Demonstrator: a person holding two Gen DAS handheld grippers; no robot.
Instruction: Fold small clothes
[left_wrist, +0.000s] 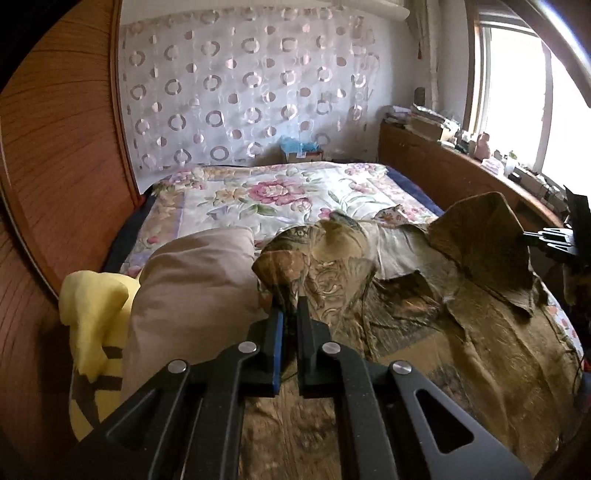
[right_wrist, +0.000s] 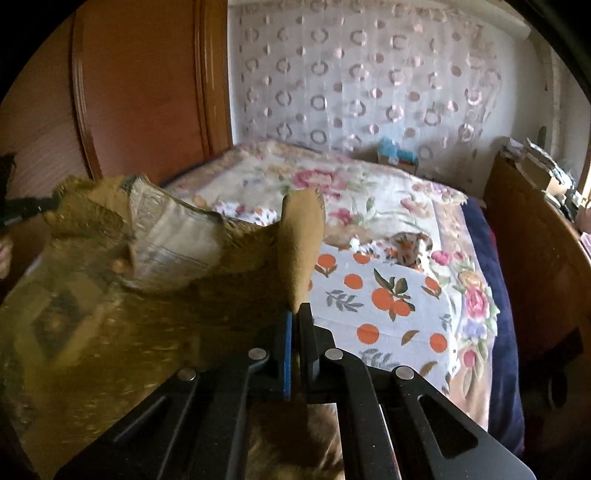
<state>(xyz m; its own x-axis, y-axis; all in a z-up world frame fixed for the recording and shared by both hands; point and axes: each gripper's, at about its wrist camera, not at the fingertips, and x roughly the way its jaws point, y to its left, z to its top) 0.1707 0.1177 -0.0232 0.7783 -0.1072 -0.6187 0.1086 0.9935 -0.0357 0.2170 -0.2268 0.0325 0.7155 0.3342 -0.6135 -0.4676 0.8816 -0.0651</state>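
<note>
Olive-brown patterned garment is pinched at each gripper's 12 o'clock by the clamped left gripper and right gripper, stretching crosswise between them over the floral bedspread beyond.

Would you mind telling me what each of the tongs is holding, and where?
Both grip the olive-brown garment: left tongs and right tongs each pinch a raised edge.

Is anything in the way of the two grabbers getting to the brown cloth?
No. Both already pinch it: the left gripper and the right gripper are each shut on a raised edge of the brown cloth, with nothing between them and it.
</note>
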